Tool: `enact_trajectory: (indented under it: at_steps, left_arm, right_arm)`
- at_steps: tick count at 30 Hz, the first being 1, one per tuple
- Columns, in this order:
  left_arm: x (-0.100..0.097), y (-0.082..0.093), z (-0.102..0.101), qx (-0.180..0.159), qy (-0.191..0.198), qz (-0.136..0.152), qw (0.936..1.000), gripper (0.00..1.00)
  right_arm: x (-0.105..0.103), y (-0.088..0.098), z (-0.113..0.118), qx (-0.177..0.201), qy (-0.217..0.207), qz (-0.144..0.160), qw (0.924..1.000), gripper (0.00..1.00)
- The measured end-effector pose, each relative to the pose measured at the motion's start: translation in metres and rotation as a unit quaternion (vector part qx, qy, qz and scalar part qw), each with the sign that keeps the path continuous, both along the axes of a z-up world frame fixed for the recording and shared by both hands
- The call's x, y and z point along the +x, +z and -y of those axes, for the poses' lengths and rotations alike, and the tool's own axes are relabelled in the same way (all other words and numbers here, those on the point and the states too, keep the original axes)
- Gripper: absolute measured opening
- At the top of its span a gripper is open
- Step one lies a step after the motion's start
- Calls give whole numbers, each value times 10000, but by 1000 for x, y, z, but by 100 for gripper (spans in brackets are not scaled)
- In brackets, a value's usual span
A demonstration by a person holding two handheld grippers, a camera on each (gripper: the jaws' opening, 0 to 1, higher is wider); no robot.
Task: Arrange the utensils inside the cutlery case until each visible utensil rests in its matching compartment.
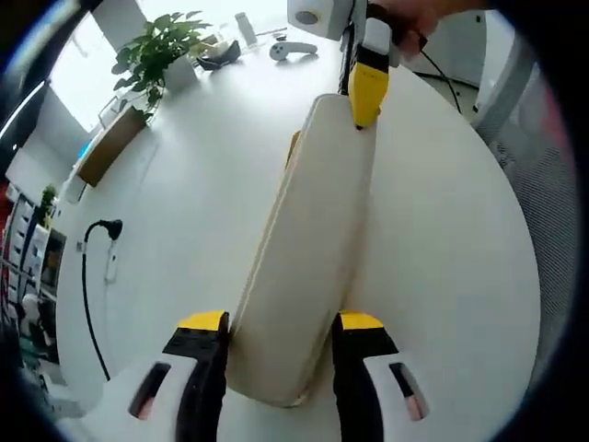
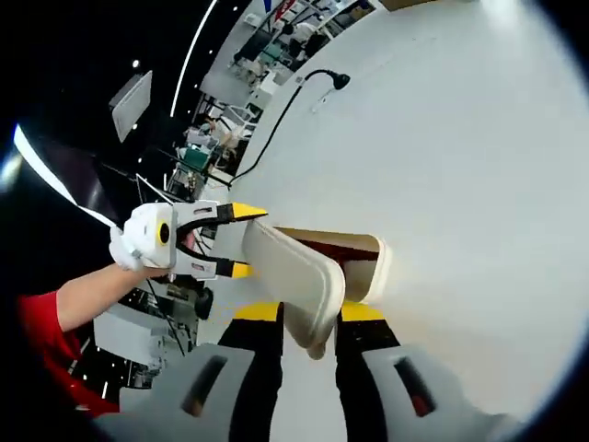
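No readable writing or brand on anything I saw. My left gripper was clamped on the near end of the cream lid of the cutlery case; my right gripper pinched the lid's opposite end, lifted and tilted above the case body, dark red interior showing. The case sat on the white table, wide bare surface all round, curved edge at right. Black cable and potted plant lay well apart.
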State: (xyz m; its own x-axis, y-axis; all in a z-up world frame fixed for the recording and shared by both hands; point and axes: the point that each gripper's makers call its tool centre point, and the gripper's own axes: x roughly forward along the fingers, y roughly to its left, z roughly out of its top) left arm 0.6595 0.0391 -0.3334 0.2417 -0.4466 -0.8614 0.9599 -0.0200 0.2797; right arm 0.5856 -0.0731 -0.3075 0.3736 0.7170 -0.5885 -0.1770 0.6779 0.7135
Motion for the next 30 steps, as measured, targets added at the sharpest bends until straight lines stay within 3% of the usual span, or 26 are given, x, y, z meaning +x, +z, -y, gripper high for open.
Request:
enact_trajectory:
  at_steps: [6,7,9,11,13,16,19,21,22,23,25,26,27,28,30]
  left_arm:
    - [2,-1,-3,16,200,31,9998,45]
    - [2,-1,-3,35,189,42,9998,45]
    - [2,-3,-4,101,121,62,9999,44]
    - [1,-5,-5,142,152,5,9998,43]
    - [2,-6,-5,115,176,-16,9998,43]
    - [3,-7,-5,65,299,-116,9995,43]
    - [4,-6,-4,21,285,-217,9994,43]
    - [4,-8,-4,57,195,-191,9996,42]
    - [5,-8,-5,75,205,-181,9996,42]
    - [5,-8,-4,80,196,-179,9996,42]
    - [5,-8,-5,72,170,-186,9997,42]
    - [5,-9,-5,67,146,-190,9997,42]
    - [4,-8,-5,68,74,-190,9998,42]
    - [3,-8,-5,42,-91,-185,9998,42]
    - [3,-8,-7,-35,-158,-226,9996,42]
  right_arm:
    - [22,-4,7,-328,-381,-119,9987,22]
    - [23,-7,12,-582,-373,-167,9975,22]
    - [30,-9,22,-1178,-232,66,9927,23]
    - [34,-14,32,-1827,4,264,9828,21]
    - [42,-22,33,-1892,270,382,9808,20]
    - [45,-22,28,-1769,327,488,9825,29]
    - [49,-18,29,-2009,705,1050,9714,37]
    - [54,-17,32,-2326,1014,1429,9567,42]
    - [52,-13,25,-2482,1383,1841,9410,47]
    - [51,-13,25,-2612,1532,1964,9326,52]
    - [51,-15,23,-2809,2124,2265,9081,65]
    - [53,-15,23,-2962,2432,2483,8896,70]
    - [54,-16,24,-3092,2661,2571,8761,74]
    - [58,-17,24,-3271,3045,2763,8508,77]
    - [61,-21,21,-3334,3644,2925,8188,79]
